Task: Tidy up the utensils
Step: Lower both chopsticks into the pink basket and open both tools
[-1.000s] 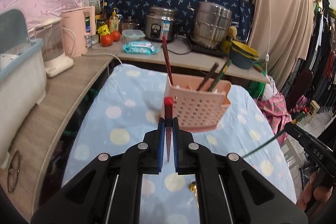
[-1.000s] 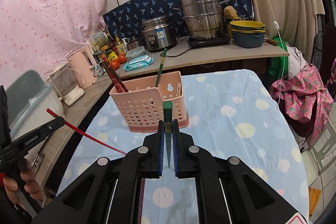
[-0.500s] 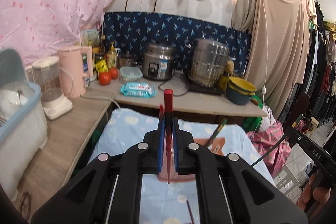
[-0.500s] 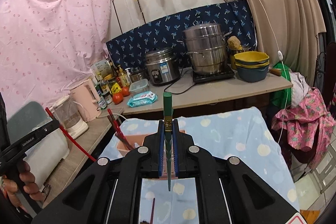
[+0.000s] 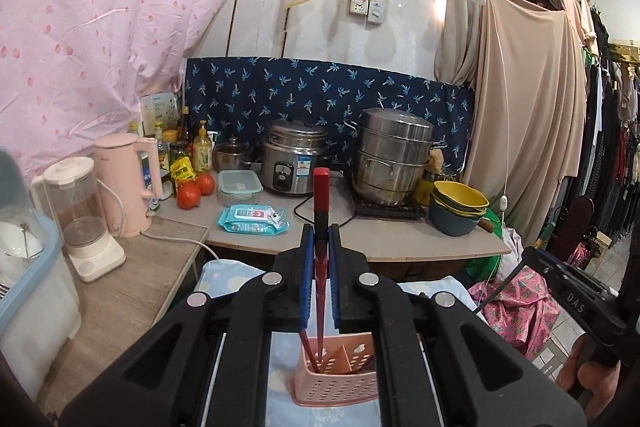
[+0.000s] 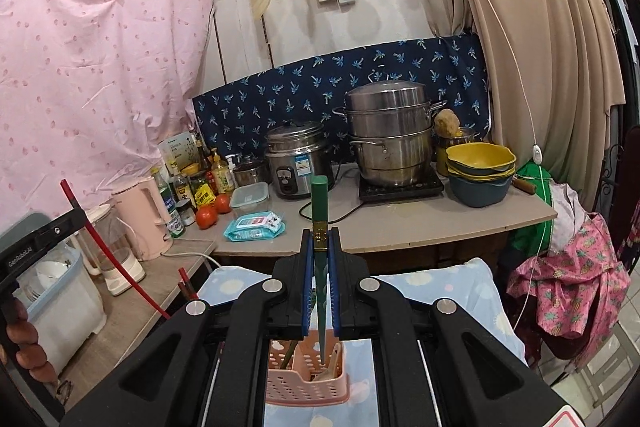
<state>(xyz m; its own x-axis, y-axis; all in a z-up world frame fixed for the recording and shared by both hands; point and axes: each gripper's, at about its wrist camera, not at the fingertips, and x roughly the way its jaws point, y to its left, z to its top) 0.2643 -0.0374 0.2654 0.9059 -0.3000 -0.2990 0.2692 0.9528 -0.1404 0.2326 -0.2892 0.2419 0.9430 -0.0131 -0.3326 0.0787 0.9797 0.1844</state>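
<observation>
Holding 2 chopsticks upright over the pink basket (image 5: 334, 375), 1 per tool: left gripper (image 5: 321, 279) clamped narrow on the red chopstick (image 5: 321, 195), right gripper (image 6: 321, 283) clamped narrow on the green chopstick (image 6: 319, 203). Judging by this, the step in hand looks like the drop-in, with both tips aimed down into the basket, which sits on the blue dotted cloth (image 6: 448, 279) low in each wrist view. Red tip over the left compartment beside 1 red stick already leaning there; green tip over the other side, near 1 green stick and what looks like a pale handle, hard to identify. Next move likely calls for lowering each stick straight until the tip passes the rim, keeping clear of the divider and the sticks already inside, then parting the jaws; cannot tell whether either tip is past the rim yet. Counting: 1 basket, 2 chopsticks in hand, at least 2 more visible inside, possibly others hidden by the tool bodies. Behind, on the counter (image 5: 420, 239): 1 rice cooker (image 5: 294, 163), 1 steamer pot (image 5: 392, 155), 2 tomatoes (image 5: 196, 189), 1 pink kettle (image 5: 128, 183), a stack of bowls (image 5: 460, 207).
</observation>
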